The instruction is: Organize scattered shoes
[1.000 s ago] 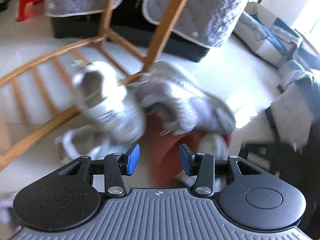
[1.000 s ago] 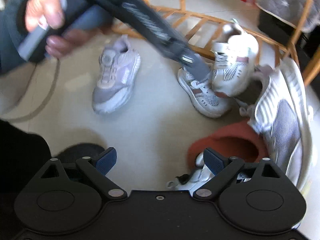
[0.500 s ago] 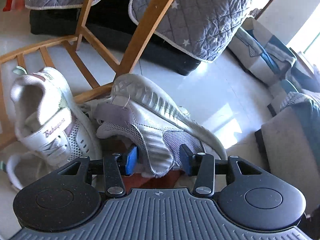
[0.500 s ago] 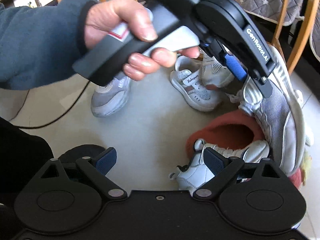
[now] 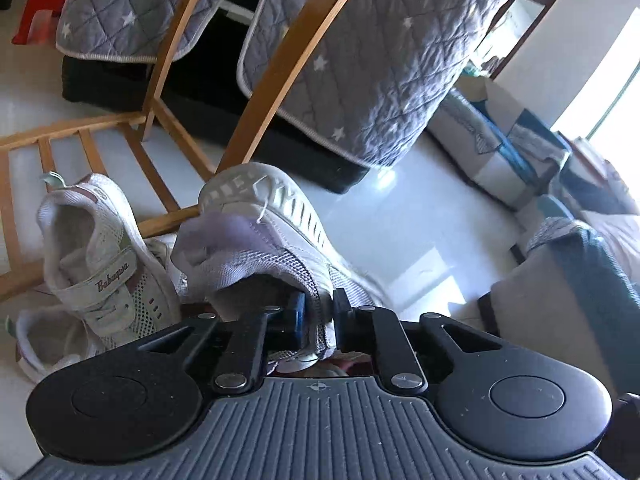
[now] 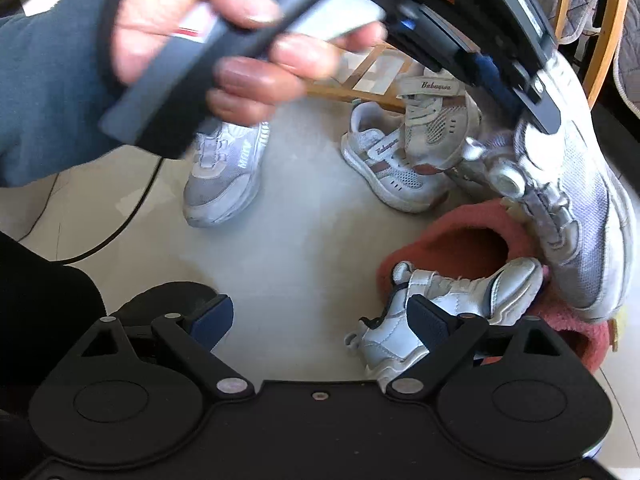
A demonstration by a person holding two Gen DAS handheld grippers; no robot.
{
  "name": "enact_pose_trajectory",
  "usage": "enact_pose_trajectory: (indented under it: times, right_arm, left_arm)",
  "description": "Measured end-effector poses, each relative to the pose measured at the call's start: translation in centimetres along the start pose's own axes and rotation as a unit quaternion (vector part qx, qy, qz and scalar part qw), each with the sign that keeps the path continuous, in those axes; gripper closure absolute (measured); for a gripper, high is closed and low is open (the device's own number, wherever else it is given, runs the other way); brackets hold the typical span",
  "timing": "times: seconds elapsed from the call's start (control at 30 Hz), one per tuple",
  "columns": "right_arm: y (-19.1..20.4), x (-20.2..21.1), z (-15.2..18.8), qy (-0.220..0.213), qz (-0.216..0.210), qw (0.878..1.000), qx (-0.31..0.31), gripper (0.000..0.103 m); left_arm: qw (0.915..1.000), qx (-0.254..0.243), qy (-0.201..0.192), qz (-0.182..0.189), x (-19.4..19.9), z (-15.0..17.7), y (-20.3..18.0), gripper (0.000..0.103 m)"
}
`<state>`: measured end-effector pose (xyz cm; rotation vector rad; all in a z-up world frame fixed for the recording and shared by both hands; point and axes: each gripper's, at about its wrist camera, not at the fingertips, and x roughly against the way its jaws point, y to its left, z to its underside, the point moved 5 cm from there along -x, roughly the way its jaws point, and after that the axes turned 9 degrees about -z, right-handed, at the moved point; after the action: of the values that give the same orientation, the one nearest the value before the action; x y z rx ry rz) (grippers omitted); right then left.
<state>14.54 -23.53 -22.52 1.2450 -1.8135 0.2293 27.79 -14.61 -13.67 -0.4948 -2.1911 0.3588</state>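
The left tool (image 5: pixel 318 314) is gripping the big silver sneaker (image 5: pixel 256 236) by the edge of its opening, its blue pads pinching the mesh collar tight between them. Seen from the right wrist, that sneaker (image 6: pixel 576 200) is tilting on its side with its toe resting on a red slipper (image 6: pixel 452 232), and a hand (image 6: pixel 224 36) in a blue-grey sleeve is squeezing the left tool's handle above the floor (image 6: pixel 288 248). The right tool (image 6: pixel 322 320) is hovering low with its jaws standing wide apart and nothing between them; its right pad is sitting just above a small white sneaker (image 6: pixel 432 304) that is lying partly inside the slipper. A pair of white strapped sneakers marked "Babaqua" is lying just beside the silver one: one (image 6: pixel 436 120) is leaning against a wooden rack (image 5: pixel 92 132), the other (image 6: pixel 388 164) is lying flat under it. A lone grey sneaker (image 6: pixel 224 172) is standing well apart to the left, near a black cable (image 6: pixel 120 232). Behind the rack, grey quilts (image 5: pixel 384 60) with white stars are hanging over wooden frames.
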Motion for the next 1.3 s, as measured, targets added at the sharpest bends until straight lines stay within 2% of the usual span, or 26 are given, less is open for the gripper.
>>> enact_pose_trajectory:
  times: [0.1,0.27,0.37,0.6,0.63,0.67,0.77,0.87,1.0,1.17,1.3]
  right_arm:
    - [0.3,0.3,0.0,-0.005,0.003,1.0,0.003,0.008]
    - [1.1,0.7,0.0,0.0,0.007,1.0,0.021,0.008]
    - [1.7,1.3,-0.3,-0.003,0.01,1.0,0.027,0.008]
    - [3.7,2.7,-0.4,-0.022,0.014,0.998,0.049,0.008]
    - [3.9,2.8,-0.3,-0.022,0.011,0.999,0.049,0.008]
    - [4.1,2.9,-0.1,-0.022,0.008,0.999,0.048,0.008]
    - [4.3,2.2,0.6,-0.012,-0.008,0.999,0.035,0.008]
    - [4.1,0.8,1.4,-0.002,0.003,1.0,0.027,0.008]
    - [3.6,-0.5,2.1,0.018,0.011,1.0,0.015,0.008]
    - [2.9,-1.6,1.9,0.022,0.02,0.999,0.019,0.008]
    - [1.6,-3.4,2.1,0.04,0.051,0.997,0.044,0.008]
  left_arm:
    - [0.9998,0.004,-0.017,-0.004,3.1,-0.3,0.1,0.091]
    - [0.9984,0.014,-0.041,-0.035,8.9,-0.5,1.5,0.091]
    - [0.9965,0.019,-0.032,-0.074,12.3,0.5,2.4,0.093]
    - [0.9912,0.032,-0.003,-0.128,15.1,3.2,3.1,0.094]
    - [0.99,0.037,0.006,-0.136,15.5,3.9,3.1,0.1]
    - [0.9896,0.041,0.011,-0.138,16.1,4.6,3.0,0.103]
    - [0.99,0.04,0.008,-0.135,17.2,5.2,2.4,0.103]
    - [0.9894,0.033,0.016,-0.141,17.0,6.1,2.3,0.103]
    - [0.9886,0.057,0.042,-0.133,15.4,7.9,3.5,0.103]
    - [0.9864,0.079,0.08,-0.12,13.3,10.3,5.1,0.102]
    - [0.9831,0.089,0.109,-0.118,11.3,12.4,5.8,0.101]
